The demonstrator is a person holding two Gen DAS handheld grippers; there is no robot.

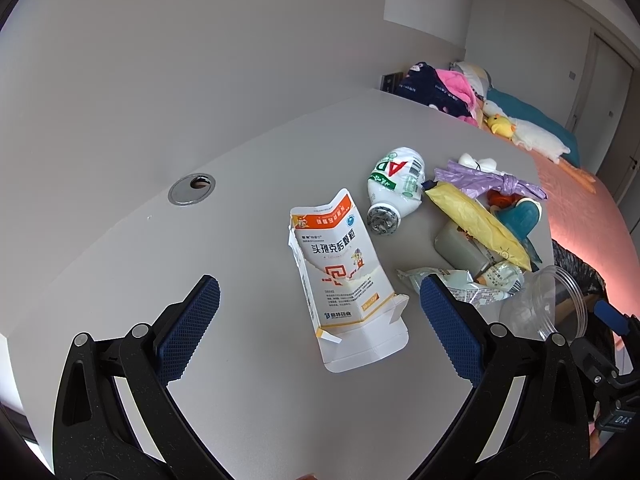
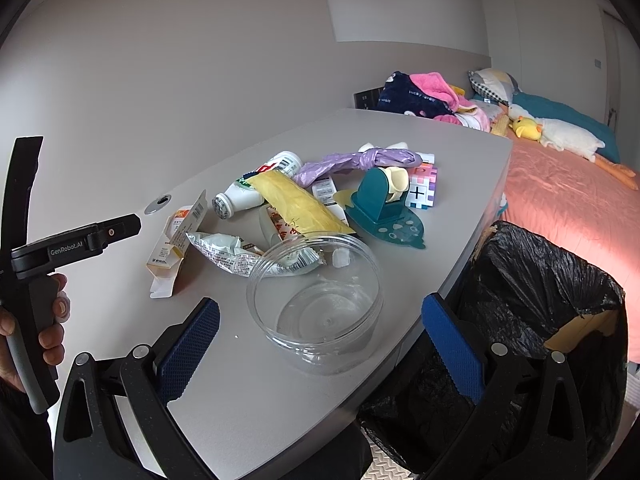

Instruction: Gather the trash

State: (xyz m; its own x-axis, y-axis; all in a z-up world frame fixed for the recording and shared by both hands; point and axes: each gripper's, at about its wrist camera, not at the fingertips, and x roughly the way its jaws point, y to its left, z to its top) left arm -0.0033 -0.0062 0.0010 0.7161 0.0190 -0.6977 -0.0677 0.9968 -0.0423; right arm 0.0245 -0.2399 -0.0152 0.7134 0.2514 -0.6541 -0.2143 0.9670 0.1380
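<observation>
A torn white-and-orange medicine box lies flat on the grey table, between the fingers of my open left gripper. Beyond it lie a white drink bottle, a yellow paper wrapper, a knotted purple bag and a crumpled foil packet. My right gripper is open around a clear plastic tub near the table's right edge. The box, bottle, wrapper and packet show behind the tub.
A bin lined with a black bag stands just right of the table edge. A teal tape dispenser and a pink-and-white block toy sit on the table. A cable hole is at the back left. A bed with plush toys lies beyond.
</observation>
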